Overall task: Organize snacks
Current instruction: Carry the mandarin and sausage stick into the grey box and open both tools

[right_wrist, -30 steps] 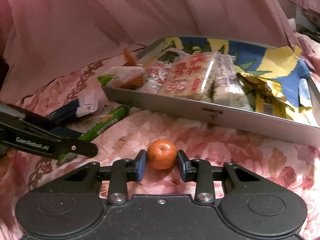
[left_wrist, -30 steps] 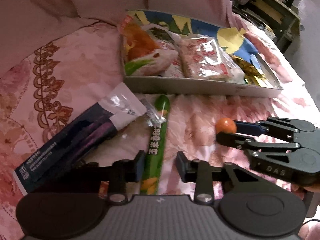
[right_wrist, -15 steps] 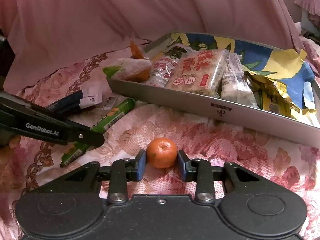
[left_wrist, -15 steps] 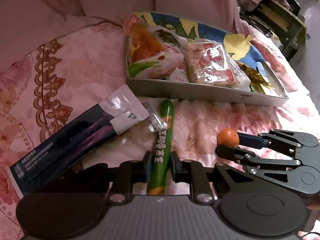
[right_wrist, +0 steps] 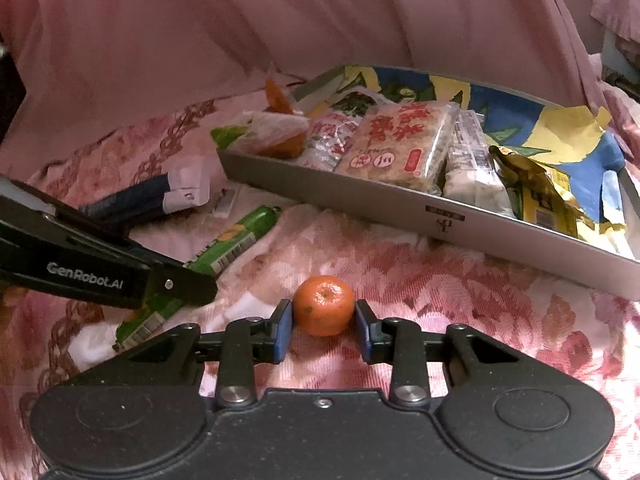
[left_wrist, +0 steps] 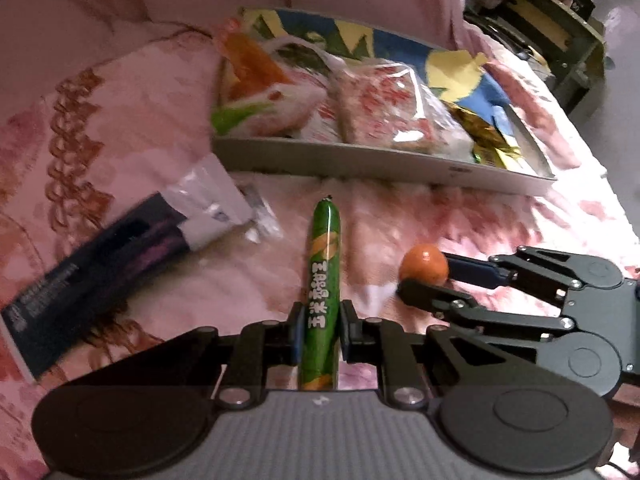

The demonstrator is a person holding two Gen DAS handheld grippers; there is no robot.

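Pink floral bedspread (right_wrist: pixel 400 264) underlies everything, with plain pink cloth (right_wrist: pixel 240 32) bunched up behind. Landmark: grey tray (right_wrist: pixel 400 200), its floor printed blue and yellow.

Tray contents, seen from the right wrist: an orange-and-green packet (right_wrist: pixel 276 136) at the left end, leaning over the rim; next a red-printed clear packet (right_wrist: pixel 328 136); then a clear pack of rice crackers (right_wrist: pixel 400 140) lying on top; a white-wrapped pack (right_wrist: pixel 468 160) beside it; a gold-yellow bag (right_wrist: pixel 536 192) at the right end. All crowd against the near wall; the far part of the tray floor shows bare.

In front of the tray, on the bedspread:
- Tangerine (right_wrist: pixel 324 306), near the tray's middle, pinched between the blue pads of the right gripper (right_wrist: pixel 324 322). Whether it touches the cloth I cannot tell.
- Green sausage stick (left_wrist: pixel 324 280), left of the tangerine, its tip pointing at the tray's near wall. Left gripper (left_wrist: pixel 320 332) is clamped on its lower half, both fingers pressed to the wrapper.
- Dark blue packet (left_wrist: pixel 100 276) with a clear white end, farther left of the stick, lying at a slant, apart from the tray.
- Small scrap of clear wrapper (left_wrist: pixel 256 216) between that packet and the stick.

Behind the tray's right end, off the bed, stands dark furniture (left_wrist: pixel 560 40), blurred.
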